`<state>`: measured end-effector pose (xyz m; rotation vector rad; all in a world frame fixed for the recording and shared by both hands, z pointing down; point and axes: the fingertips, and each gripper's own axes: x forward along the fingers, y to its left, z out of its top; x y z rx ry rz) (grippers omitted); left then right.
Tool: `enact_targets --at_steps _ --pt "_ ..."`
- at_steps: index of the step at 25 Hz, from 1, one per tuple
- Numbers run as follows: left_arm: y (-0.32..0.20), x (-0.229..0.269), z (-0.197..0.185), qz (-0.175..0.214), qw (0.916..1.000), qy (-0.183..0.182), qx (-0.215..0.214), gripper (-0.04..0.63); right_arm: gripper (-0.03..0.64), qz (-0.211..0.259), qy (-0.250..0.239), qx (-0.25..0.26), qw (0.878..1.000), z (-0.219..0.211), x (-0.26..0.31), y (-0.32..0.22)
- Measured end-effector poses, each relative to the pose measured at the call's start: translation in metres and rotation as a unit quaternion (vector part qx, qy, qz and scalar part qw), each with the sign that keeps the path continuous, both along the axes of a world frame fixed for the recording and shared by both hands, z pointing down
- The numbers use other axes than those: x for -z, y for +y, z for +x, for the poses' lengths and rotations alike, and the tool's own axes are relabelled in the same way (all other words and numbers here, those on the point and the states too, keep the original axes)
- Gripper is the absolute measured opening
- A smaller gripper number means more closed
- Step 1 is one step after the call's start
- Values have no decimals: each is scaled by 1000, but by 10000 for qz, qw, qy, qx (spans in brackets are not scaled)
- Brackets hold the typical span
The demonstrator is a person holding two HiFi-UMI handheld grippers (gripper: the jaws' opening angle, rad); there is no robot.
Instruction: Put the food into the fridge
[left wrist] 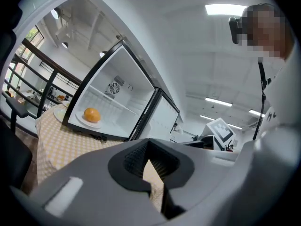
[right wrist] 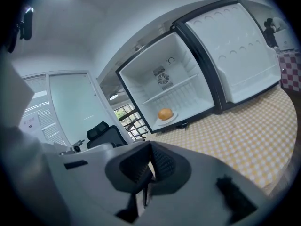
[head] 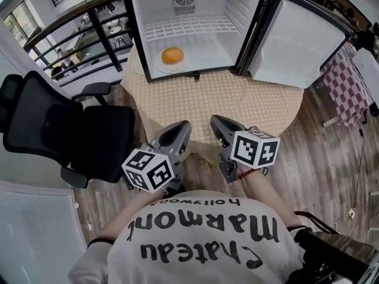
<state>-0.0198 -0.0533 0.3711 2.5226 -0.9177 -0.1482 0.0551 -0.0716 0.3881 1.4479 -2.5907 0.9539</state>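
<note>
Food (head: 172, 55) already sits inside the fridge (head: 140, 34) in the head view: one round, orange-gold piece on a white plate (head: 172, 68). It rests on the fridge's floor toward the left, below the ribbed shelf (head: 183, 26). The fridge stands on the checked table (head: 237, 105) with its door (head: 302, 43) swung wide open to the right. Your left tongs (head: 179, 129) and right tongs (head: 218, 123) are both at the table's near edge, close to your body and well apart from the fridge. Neither carries anything. So I judge the placing done. No other food shows on the table, and what looks left is closing the door.

Left gripper view: your left tongs (left wrist: 151, 173) show a narrow gap with only tablecloth visible through it, nothing gripped. Beyond them, the food (left wrist: 91, 114) lies on its plate in the open fridge. It looks smooth and domed, an orange or a bun perhaps, but it is too small here to tell.

Right gripper view: your right tongs (right wrist: 149, 168) are closed pad to pad and empty. The food (right wrist: 164, 113) shows far off at the front left of the fridge floor, whole and roughly centred on the plate.
</note>
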Motion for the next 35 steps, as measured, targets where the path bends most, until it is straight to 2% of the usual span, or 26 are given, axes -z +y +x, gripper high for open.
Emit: enact_targets --at_steps 8,15,20,27,35 --pt "62 2 3 -62 9999 53 149 5 15 94 200 305 9993 -2 3 59" --pt "100 -1 6 -117 9997 116 153 5 15 280 310 381 9984 0 9 89" --pt "106 -1 0 -104 9995 122 276 5 15 333 313 386 9982 -1 12 98" --pt "107 0 -9 -88 9996 103 228 5 15 401 376 340 9979 -7 15 95" --pt "89 -2 -23 -202 9995 121 233 5 14 181 329 227 9990 -13 7 85"
